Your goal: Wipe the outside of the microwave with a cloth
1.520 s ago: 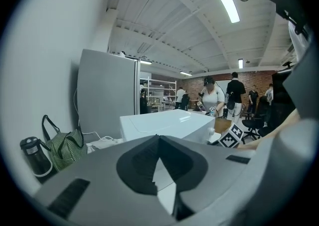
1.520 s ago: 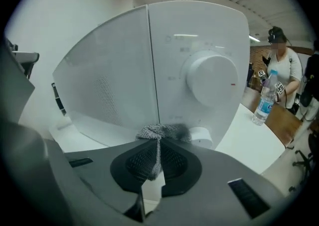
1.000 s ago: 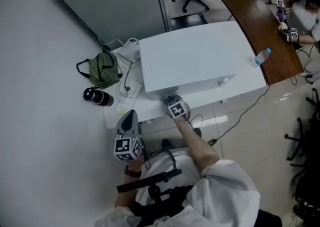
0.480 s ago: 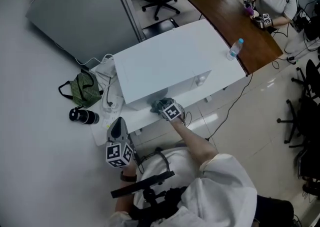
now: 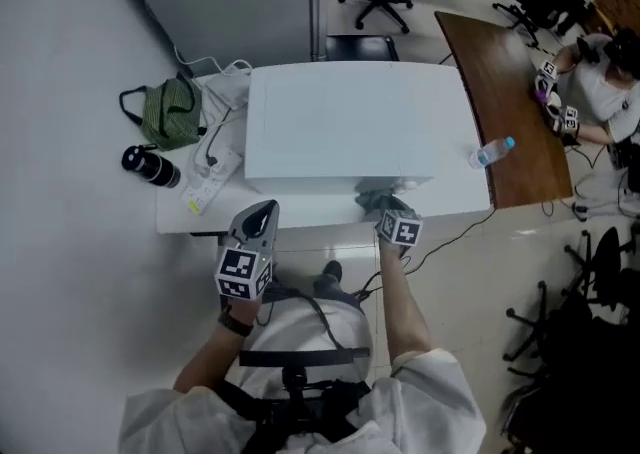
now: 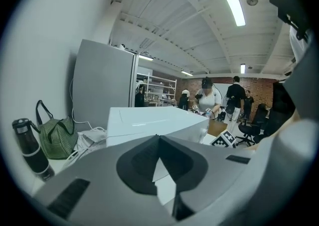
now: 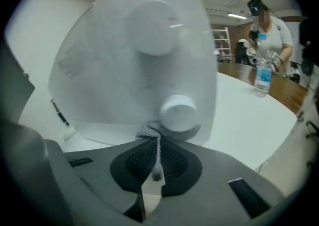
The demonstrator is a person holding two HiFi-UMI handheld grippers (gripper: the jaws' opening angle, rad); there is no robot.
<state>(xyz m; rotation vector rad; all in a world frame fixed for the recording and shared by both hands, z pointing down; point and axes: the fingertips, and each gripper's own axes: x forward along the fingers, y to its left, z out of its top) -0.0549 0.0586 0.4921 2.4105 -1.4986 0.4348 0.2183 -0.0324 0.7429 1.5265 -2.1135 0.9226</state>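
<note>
A white microwave [image 5: 355, 132] stands on a white table [image 5: 200, 217], its front facing me. My right gripper [image 5: 388, 214] is shut on a grey cloth [image 5: 373, 199] and holds it against the microwave's front, near the right end. In the right gripper view the cloth [image 7: 149, 131] is pinched between the jaws of the right gripper [image 7: 157, 145] and bunched just under the lower knob [image 7: 177, 112]; a larger upper knob [image 7: 154, 21] sits above. My left gripper [image 5: 256, 229] hangs shut and empty off the table's front edge, left of the microwave [image 6: 149, 120].
A green striped bag [image 5: 170, 112], a black bottle [image 5: 148, 166] and a power strip with cables [image 5: 212, 174] lie left of the microwave. A brown desk [image 5: 505, 82] with a water bottle [image 5: 493, 151] stands at right, a seated person behind it. Office chairs stand beyond.
My right gripper has carried the cloth rightward along the microwave's front, toward the knobs. The head camera has swung, so the whole scene has turned. The left gripper stays shut near the table edge.
</note>
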